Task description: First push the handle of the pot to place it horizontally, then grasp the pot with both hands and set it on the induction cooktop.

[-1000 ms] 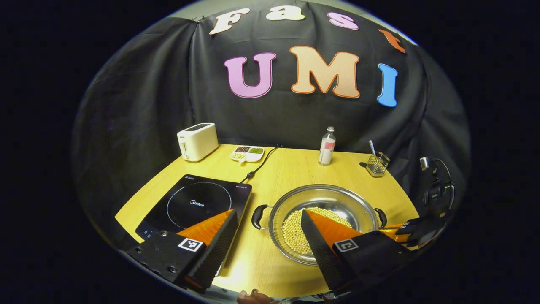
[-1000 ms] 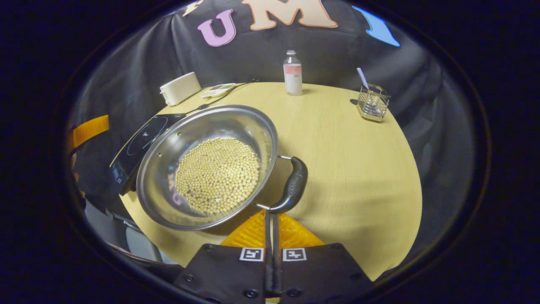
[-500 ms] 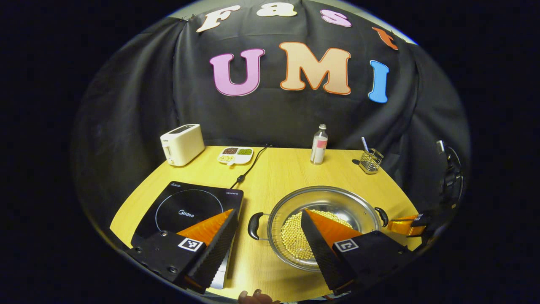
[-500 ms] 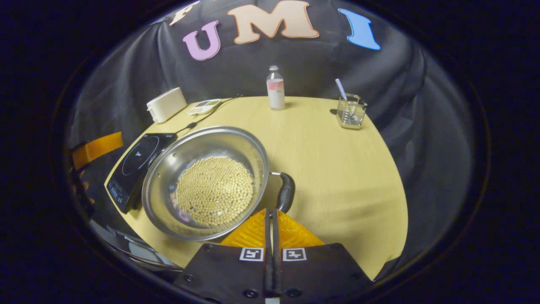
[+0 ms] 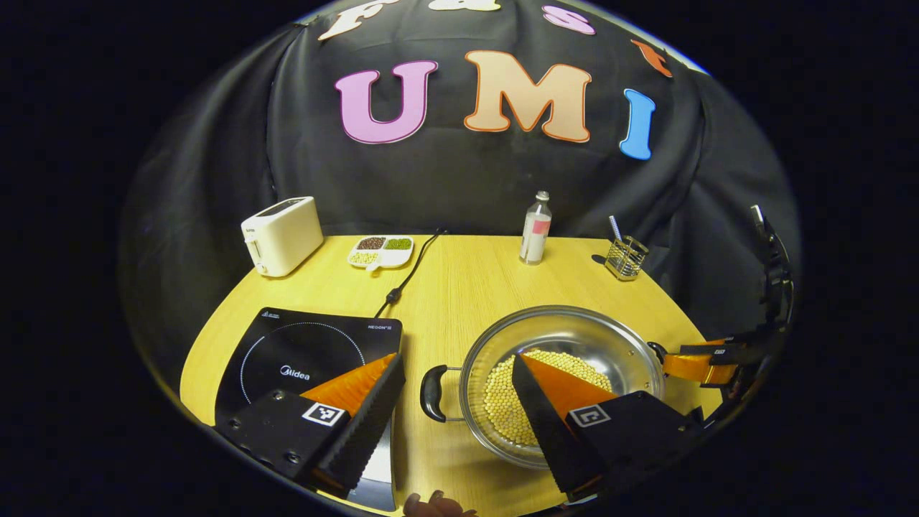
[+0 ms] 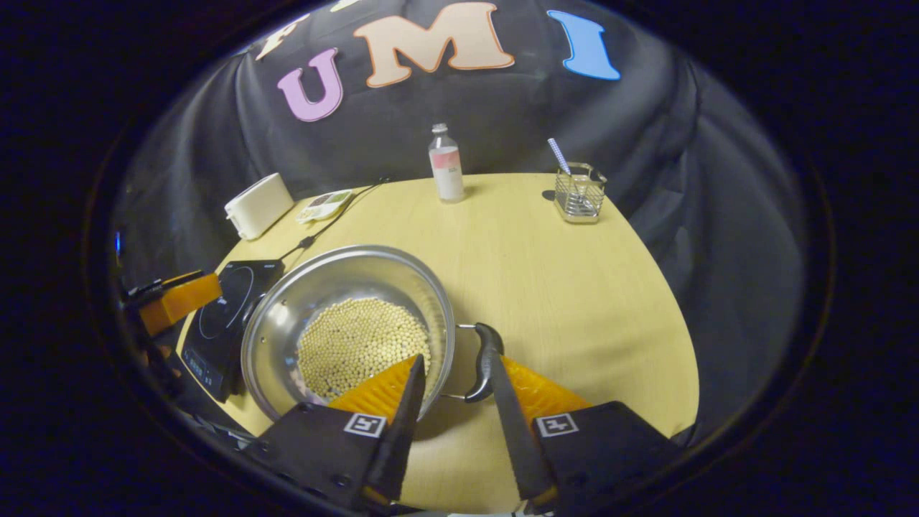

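two grippers spread, gripping nothing: left gripper (image 5: 452,391) | right gripper (image 6: 454,398) | steel pot (image 6: 348,327), beans inside, handles level

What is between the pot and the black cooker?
In the left gripper view, the pot's black handle sticks out toward the induction cooktop, with bare yellow table in the gap. The left tool's open fingers frame that stretch.

Toaster (image 5: 281,235); bean tray (image 5: 380,252); bottle (image 5: 535,230); wire holder (image 5: 625,258).
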`<state>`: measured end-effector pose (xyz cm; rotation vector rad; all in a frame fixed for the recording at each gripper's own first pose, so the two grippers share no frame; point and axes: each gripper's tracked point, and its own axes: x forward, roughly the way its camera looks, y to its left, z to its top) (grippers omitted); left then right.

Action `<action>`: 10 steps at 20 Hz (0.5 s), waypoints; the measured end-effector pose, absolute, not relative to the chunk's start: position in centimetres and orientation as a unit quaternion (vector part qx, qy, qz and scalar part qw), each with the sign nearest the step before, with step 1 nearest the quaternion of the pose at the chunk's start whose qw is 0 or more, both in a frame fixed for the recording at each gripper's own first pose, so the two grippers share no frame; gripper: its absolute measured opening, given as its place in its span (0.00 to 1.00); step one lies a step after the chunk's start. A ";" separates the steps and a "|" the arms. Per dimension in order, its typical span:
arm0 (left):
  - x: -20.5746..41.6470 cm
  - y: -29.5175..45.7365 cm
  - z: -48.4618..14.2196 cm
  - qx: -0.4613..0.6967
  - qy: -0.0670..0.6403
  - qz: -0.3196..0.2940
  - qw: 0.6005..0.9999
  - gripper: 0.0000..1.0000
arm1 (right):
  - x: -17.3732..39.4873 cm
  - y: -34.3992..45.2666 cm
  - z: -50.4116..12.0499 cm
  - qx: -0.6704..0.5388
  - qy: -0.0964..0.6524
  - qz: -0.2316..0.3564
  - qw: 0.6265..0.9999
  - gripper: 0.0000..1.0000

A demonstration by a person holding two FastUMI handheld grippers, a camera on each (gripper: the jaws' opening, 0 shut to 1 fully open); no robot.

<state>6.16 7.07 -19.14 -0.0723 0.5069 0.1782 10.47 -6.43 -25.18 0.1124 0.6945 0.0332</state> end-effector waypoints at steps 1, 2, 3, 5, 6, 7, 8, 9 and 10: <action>6.3 7.1 -19.5 -0.038 0.254 0.084 0.963 0.98 | 10.7 -6.5 -25.3 0.055 0.343 0.013 0.938 0.62; 6.5 7.3 -19.9 -0.041 0.259 0.083 0.961 0.98 | 11.0 -6.6 -25.5 0.055 0.344 0.010 0.937 0.69; 6.7 7.4 -20.3 -0.045 0.264 0.080 0.960 0.98 | 11.2 -6.6 -25.6 0.056 0.345 0.008 0.937 0.74; 7.0 7.5 -21.2 -0.053 0.273 0.078 0.957 0.98 | 11.8 -6.7 -25.8 0.056 0.345 0.003 0.937 0.82; 7.3 7.6 -21.7 -0.058 0.280 0.077 0.955 0.98 | 12.0 -7.0 -26.1 0.055 0.345 -0.001 0.937 0.86; 7.4 7.6 -22.2 -0.062 0.286 0.077 0.953 0.98 | 12.2 -7.1 -26.2 0.054 0.348 -0.003 0.936 0.91; 7.6 7.7 -22.7 -0.063 0.290 0.077 0.952 0.98 | 12.4 -7.1 -26.5 0.053 0.350 -0.003 0.935 0.97; 7.8 7.9 -23.1 -0.062 0.294 0.079 0.951 0.98 | 12.7 -7.0 -26.7 0.052 0.353 -0.003 0.934 0.96; 8.0 8.2 -23.6 -0.060 0.299 0.081 0.949 0.98 | 13.0 -7.0 -27.1 0.051 0.358 -0.001 0.933 0.95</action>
